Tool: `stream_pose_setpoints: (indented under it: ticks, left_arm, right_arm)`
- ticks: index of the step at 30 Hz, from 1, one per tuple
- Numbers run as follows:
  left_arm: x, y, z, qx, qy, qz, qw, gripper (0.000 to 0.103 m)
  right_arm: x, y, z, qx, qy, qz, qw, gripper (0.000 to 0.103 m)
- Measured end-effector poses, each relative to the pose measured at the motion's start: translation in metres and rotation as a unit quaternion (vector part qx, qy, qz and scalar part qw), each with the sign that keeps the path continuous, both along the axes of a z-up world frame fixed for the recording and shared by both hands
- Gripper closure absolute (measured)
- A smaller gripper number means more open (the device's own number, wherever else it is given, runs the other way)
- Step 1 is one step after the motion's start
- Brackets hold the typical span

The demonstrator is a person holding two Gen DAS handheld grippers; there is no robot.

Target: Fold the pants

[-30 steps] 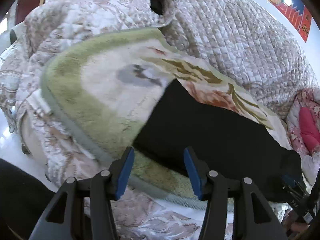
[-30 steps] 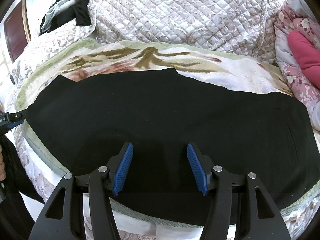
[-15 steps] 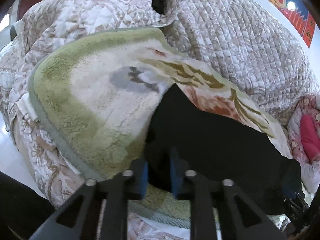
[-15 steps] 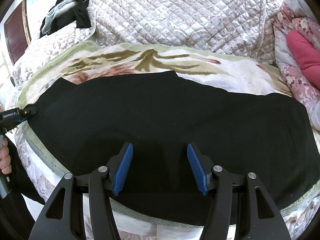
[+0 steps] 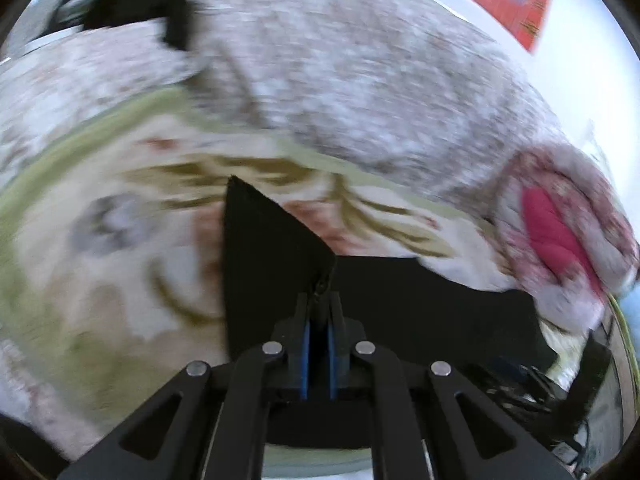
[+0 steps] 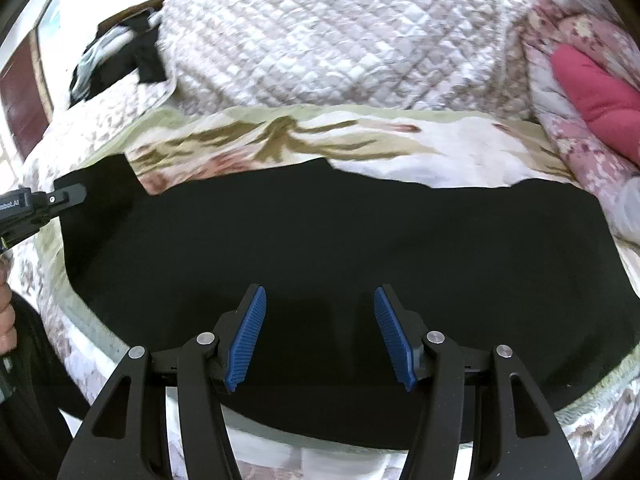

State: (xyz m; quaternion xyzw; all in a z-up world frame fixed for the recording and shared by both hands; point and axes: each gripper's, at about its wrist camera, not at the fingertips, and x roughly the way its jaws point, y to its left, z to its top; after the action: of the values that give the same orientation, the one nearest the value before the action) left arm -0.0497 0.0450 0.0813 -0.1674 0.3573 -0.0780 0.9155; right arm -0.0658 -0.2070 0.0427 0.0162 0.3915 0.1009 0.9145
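Now the left tool [image 5: 318, 312] pinches the black pants' [image 6: 340, 240] raised corner.

It was a home, most likely a bedroom. A soft blanket [image 6: 400, 140] with green edges and leaf shapes lay across the middle of the frame. Behind it, at the top, a big quilt [image 6: 320, 40] was piled up. A pink flowery pillow [image 6: 580, 92] sat at the upper right. Some clothes [image 6: 116, 60] lay heaped at the upper left.
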Motion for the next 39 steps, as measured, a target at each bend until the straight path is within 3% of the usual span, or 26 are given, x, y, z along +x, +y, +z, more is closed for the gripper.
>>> stream_pose_setpoints:
  ticks: [4, 10, 16, 19, 25, 28, 31, 34, 39]
  left_arm:
    - [0.013, -0.057, 0.000, -0.001, -0.002, -0.076, 0.9971, 0.095]
    - [0.015, -0.127, -0.037, -0.005, 0.047, -0.165, 0.9852, 0.095]
    - [0.014, -0.132, -0.058, -0.026, 0.088, -0.200, 0.9754, 0.094]
    - [0.013, -0.117, -0.045, -0.041, 0.075, -0.196, 0.9769, 0.091]
    - [0.016, -0.064, -0.012, -0.062, 0.034, -0.159, 0.9847, 0.068]
    - [0.028, -0.042, -0.007, -0.016, 0.019, -0.116, 0.9929, 0.066]
    - [0.044, -0.025, -0.016, 0.039, 0.029, -0.071, 0.9963, 0.066]
    - [0.052, -0.013, -0.030, 0.045, 0.039, -0.050, 0.9969, 0.066]
    - [0.058, -0.006, -0.047, 0.041, 0.060, -0.041, 0.9965, 0.066]
  right_arm:
    - [0.000, -0.019, 0.004, 0.019, -0.001, -0.038, 0.999, 0.046]
    - [0.003, -0.048, 0.002, 0.054, 0.015, -0.088, 0.995, 0.046]
    - [0.006, -0.059, -0.002, 0.079, 0.028, -0.097, 0.992, 0.046]
    - [0.005, -0.058, 0.000, 0.098, 0.025, -0.089, 0.991, 0.046]
    - [0.012, -0.050, 0.001, 0.155, 0.032, -0.049, 0.986, 0.046]
    - [0.028, -0.042, -0.002, 0.176, 0.060, -0.027, 0.982, 0.046]
    - [0.049, -0.029, -0.005, 0.182, 0.081, 0.004, 0.980, 0.046]
    - [0.067, -0.019, -0.020, 0.175, 0.112, 0.012, 0.978, 0.046]
    - [0.079, -0.006, -0.022, 0.172, 0.112, 0.028, 0.978, 0.046]
